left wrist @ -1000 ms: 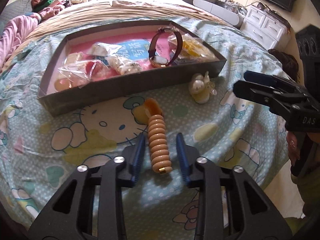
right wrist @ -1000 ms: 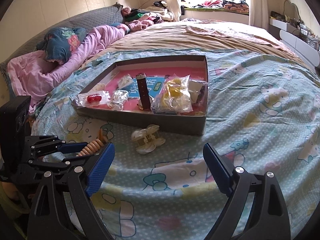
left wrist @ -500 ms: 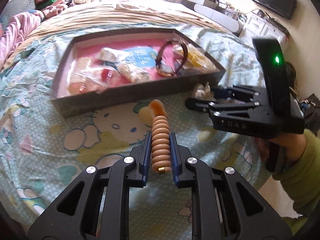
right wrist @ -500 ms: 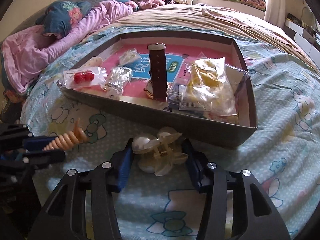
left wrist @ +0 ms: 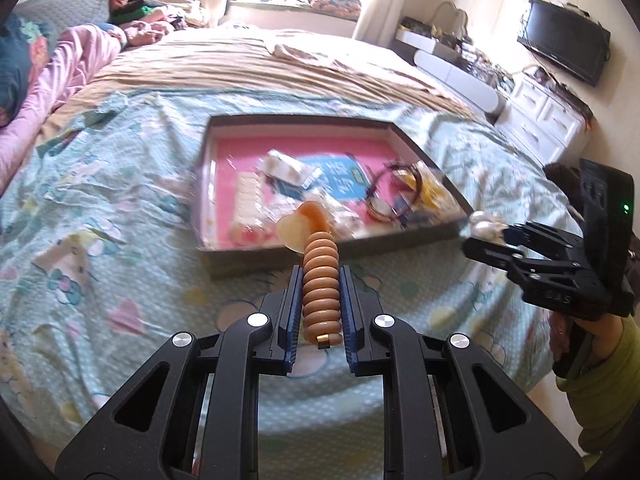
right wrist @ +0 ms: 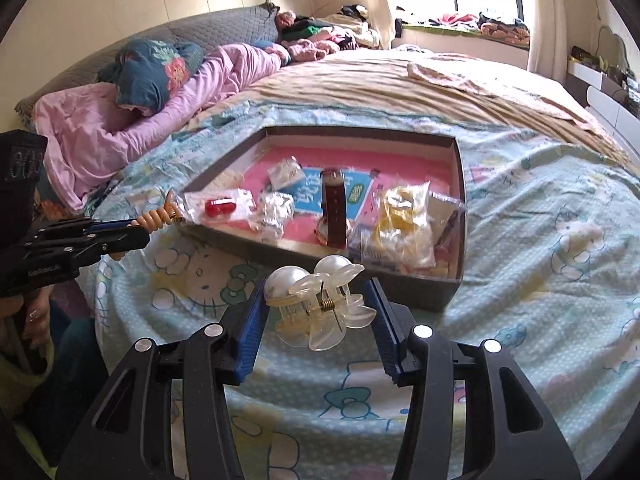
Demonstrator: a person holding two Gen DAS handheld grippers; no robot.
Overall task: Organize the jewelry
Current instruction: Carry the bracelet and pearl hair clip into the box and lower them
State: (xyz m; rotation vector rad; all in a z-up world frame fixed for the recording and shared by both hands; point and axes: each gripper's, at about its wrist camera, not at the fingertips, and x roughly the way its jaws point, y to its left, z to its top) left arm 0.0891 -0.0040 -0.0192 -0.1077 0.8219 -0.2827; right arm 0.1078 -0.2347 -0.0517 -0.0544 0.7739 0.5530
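My left gripper [left wrist: 319, 280] is shut on an orange ribbed hair clip [left wrist: 320, 280] and holds it above the bedsheet, in front of the grey tray [left wrist: 224, 258]. It also shows in the right wrist view [right wrist: 158, 218]. My right gripper [right wrist: 320, 300] is shut on a clear pearl claw clip [right wrist: 320, 304], lifted off the sheet near the tray's front wall [right wrist: 420, 292]. The claw clip also shows in the left wrist view [left wrist: 486, 224]. The pink-lined tray holds a brown watch [right wrist: 334, 214], a yellow bagged item [right wrist: 404, 220], a red item in a bag [right wrist: 220, 206] and other small packets.
The tray lies on a Hello Kitty bedsheet [right wrist: 540, 240]. A pink quilt [right wrist: 120, 132] and pillow lie at the left of the bed. White drawers [left wrist: 548, 124] and a TV [left wrist: 564, 44] stand beyond the bed's right side.
Both grippers have risen off the sheet with their clips, and the tray now looks farther off. A second ago both were open around the clips; the left shut first.
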